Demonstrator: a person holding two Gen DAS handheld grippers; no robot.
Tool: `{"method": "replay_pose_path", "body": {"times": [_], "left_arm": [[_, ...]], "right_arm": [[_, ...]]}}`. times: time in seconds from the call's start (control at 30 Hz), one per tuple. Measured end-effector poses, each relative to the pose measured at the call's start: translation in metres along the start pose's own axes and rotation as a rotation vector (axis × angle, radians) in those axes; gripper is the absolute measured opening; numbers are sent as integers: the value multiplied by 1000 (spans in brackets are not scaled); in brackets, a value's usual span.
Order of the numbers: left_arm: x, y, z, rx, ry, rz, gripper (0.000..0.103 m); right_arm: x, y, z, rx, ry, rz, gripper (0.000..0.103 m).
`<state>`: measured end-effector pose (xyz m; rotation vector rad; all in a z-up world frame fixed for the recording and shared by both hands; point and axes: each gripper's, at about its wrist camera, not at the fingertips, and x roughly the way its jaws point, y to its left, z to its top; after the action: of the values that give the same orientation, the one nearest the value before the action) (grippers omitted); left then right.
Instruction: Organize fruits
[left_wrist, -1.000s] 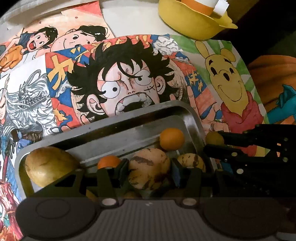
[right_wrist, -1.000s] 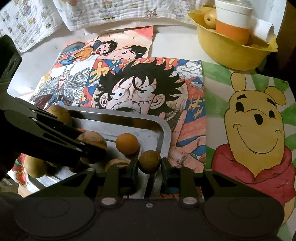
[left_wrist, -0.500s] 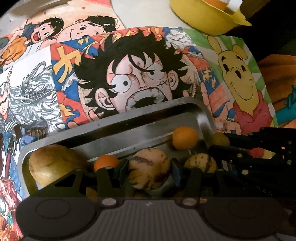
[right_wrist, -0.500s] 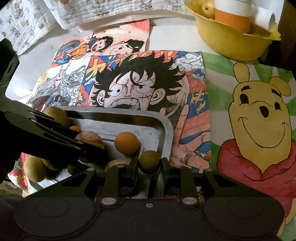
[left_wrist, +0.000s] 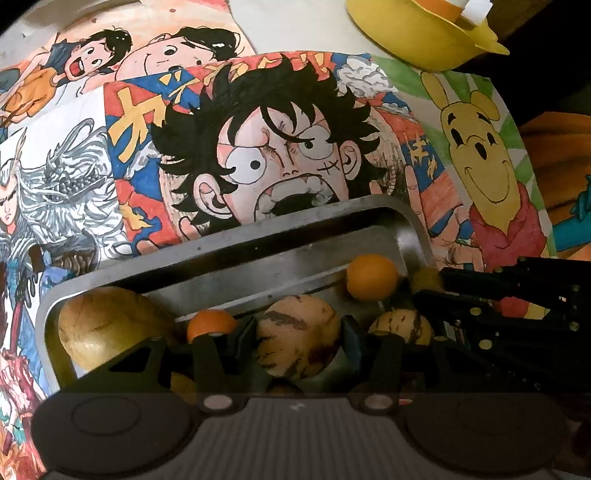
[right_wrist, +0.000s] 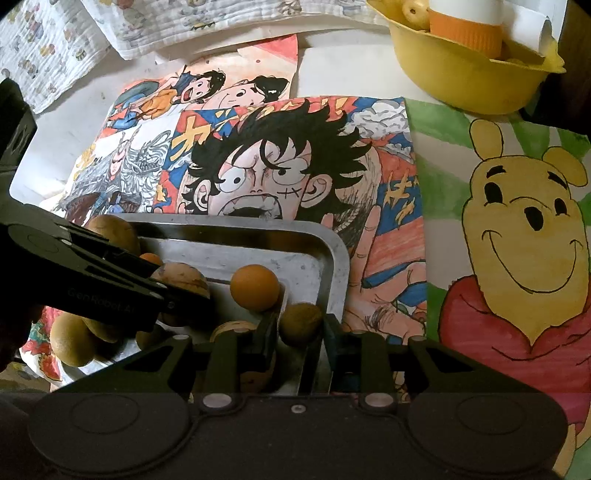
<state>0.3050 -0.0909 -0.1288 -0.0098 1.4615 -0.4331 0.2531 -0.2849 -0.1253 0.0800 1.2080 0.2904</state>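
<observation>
A metal tray (left_wrist: 258, 236) (right_wrist: 332, 254) holds several fruits. My left gripper (left_wrist: 297, 343) is shut on a tan striped melon-like fruit (left_wrist: 295, 339) over the tray; it shows from the side in the right wrist view (right_wrist: 181, 284). My right gripper (right_wrist: 300, 326) is shut on a small brown round fruit (right_wrist: 300, 323) at the tray's right rim; it shows in the left wrist view (left_wrist: 426, 280). In the tray lie an orange (left_wrist: 371, 277) (right_wrist: 255, 284), a second orange (left_wrist: 210, 323), a large yellow-brown fruit (left_wrist: 107, 328) and another striped fruit (left_wrist: 400, 326).
Cartoon drawings cover the table: a shouting face (right_wrist: 266, 177) behind the tray, a yellow bear (right_wrist: 524, 236) to the right. A yellow bowl (right_wrist: 454, 77) with a white and orange cup (right_wrist: 465, 22) and fruit stands at the back right. A patterned cloth (right_wrist: 110, 29) lies at the back.
Both grippers have kept their fruits and shifted slightly; the tray and drawings sit lower and farther right in the left wrist view than before.
</observation>
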Motion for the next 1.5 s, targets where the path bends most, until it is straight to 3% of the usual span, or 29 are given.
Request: {"method": "replay_pose_path", "body": {"times": [0.3,0.47,0.77,1.07,1.3,1.5], "left_arm": [[-5,5,-2,-72,-4,-10,54],[-14,6,-2,-98,-34,-18,58],[-34,3,-7,-119,-110,6,83],[-51,6,-21,-162,-192,66,93],[-66,4,-42,-186,-282,128,100],[-78,5,-70,-231,-376,139,102]], "right_arm": [[-4,-5,-2,19,-4,1,40],[-9,-6,-3,20,-17,2,54],[-19,-7,-6,44,-57,18,72],[-32,-8,-12,49,-93,16,92],[-43,-1,-18,8,-123,21,98],[-57,7,-27,-21,-188,33,102]]}}
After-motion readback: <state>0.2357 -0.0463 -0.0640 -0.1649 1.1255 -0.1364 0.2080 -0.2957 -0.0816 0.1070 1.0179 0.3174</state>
